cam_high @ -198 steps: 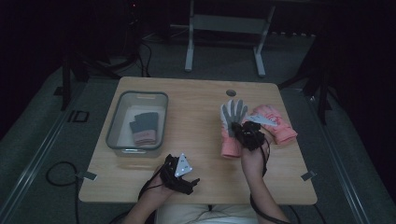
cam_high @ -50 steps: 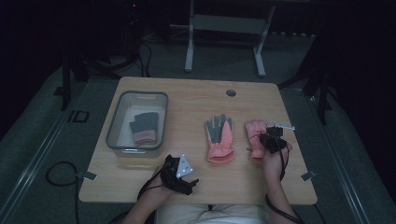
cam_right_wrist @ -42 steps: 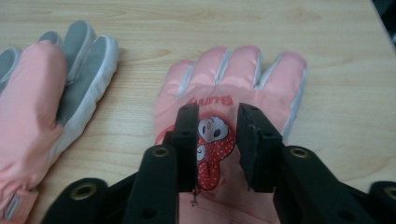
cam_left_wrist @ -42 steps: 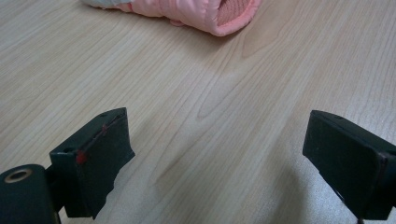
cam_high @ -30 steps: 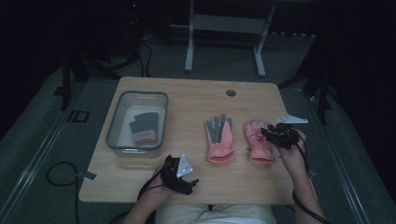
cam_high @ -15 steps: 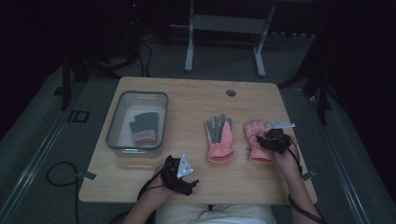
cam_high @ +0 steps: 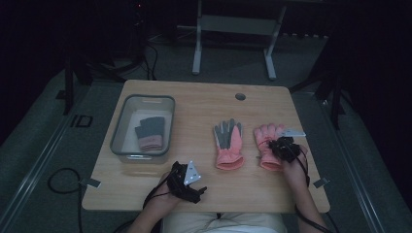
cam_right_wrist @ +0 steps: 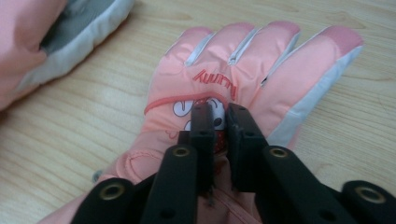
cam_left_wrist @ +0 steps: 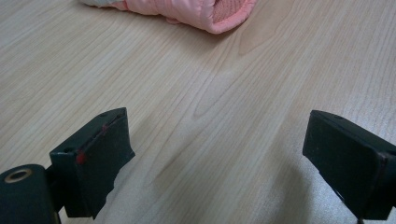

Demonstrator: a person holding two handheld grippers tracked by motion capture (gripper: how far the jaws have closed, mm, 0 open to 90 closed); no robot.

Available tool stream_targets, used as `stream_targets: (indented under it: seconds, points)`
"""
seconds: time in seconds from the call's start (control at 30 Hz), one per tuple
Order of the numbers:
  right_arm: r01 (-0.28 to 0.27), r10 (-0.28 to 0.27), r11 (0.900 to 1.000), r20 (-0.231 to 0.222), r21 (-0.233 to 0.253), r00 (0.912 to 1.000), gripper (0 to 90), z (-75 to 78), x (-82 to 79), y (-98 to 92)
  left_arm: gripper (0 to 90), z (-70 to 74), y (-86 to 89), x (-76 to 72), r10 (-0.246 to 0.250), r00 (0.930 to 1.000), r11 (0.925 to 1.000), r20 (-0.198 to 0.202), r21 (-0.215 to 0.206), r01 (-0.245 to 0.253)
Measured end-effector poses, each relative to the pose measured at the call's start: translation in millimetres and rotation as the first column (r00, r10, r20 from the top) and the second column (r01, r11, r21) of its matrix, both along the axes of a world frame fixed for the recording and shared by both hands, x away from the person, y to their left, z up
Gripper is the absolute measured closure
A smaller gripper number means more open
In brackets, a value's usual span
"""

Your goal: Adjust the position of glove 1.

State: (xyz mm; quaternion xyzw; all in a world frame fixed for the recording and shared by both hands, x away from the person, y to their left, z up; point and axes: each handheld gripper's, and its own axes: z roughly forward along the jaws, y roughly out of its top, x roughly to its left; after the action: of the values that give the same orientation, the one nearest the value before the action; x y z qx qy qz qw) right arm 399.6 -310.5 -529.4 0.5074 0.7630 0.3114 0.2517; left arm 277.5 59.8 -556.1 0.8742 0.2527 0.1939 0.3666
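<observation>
Right pink ski glove (cam_right_wrist: pixel 243 79) lies flat on the wooden table (cam_high: pixel 204 104), back side up, fingers pointing away from the person; printed lettering and a cartoon patch show on its back. In the high view this glove (cam_high: pixel 265 143) sits at the table's right part, just beside the second pink glove (cam_high: pixel 228 143), which lies palm up w/ grey palm showing. The two gloves are near each other, apart, not overlapping.

Right gripper (cam_right_wrist: pixel 219 114) is on the back of the right glove. Jaws nearly together, w/ a fold of the pink fabric at the cartoon patch pinched between them. In the high view the right gripper (cam_high: pixel 284 148) covers the glove's wrist-side half; grey three-cornered plate points to the right, cable runs back along the forearm.

Left gripper (cam_left_wrist: pixel 217 154) hovers low over bare tabletop near the person's edge. Jaws wide apart, nothing between them. The knitted cuff of the palm-up glove (cam_left_wrist: pixel 205 11) shows at the top of the left gripper view, well ahead of the jaws. In the high view the left gripper (cam_high: pixel 187 179) sits at front centre-left of the table.

Clear plastic bin (cam_high: pixel 121 131) stands at the table's left part, well apart from both pink gloves. Inside it: a dark knit glove w/ pink cuff (cam_high: pixel 149 132).

Round cable hole (cam_high: pixel 240 96) at the far edge of the table.
</observation>
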Motion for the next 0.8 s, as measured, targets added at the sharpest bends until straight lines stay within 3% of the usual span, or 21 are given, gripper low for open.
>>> stream_targets:
  seconds: [0.07,0.23,0.27,0.53,0.67,0.7,0.8]
  points:
    - [0.034,-0.034,0.999,0.015,0.019,0.9993,85.7,9.3,-2.7,2.0,7.4,-0.2,-0.1,0.1,0.001,1.0,1.0,0.002,0.002,-0.001]
    - [0.052,-0.054,0.998,0.048,0.038,0.9974,86.1,29.9,-6.2,8.1,7.4,0.2,0.2,0.1,-0.001,1.0,1.0,0.003,0.002,0.001]
    - [0.061,-0.066,0.996,0.081,0.057,0.9945,86.2,48.2,-9.2,14.1,7.4,0.1,0.2,0.1,0.0,1.0,1.0,0.002,0.004,0.0]
    - [0.042,-0.059,0.994,0.165,0.105,0.9845,86.2,103.2,-21.1,45.6,7.4,0.1,-0.1,-0.1,-0.005,1.0,1.0,0.004,0.007,0.005]
    - [0.031,-0.051,0.993,0.175,0.111,0.9833,86.2,111.9,-22.6,55.6,7.4,0.2,0.1,0.0,-0.005,1.0,1.0,0.006,0.007,0.005]
    - [0.012,-0.032,0.994,0.181,0.11,0.9829,86.2,119.6,-23.5,69.5,7.4,0.0,0.1,0.0,-0.004,1.0,1.0,0.007,0.006,0.004]
    - [-0.013,-0.007,0.994,0.183,0.11,0.9831,86.2,124.0,-24.6,88.1,7.4,0.0,0.4,0.0,-0.004,1.0,1.0,0.006,0.005,0.004]
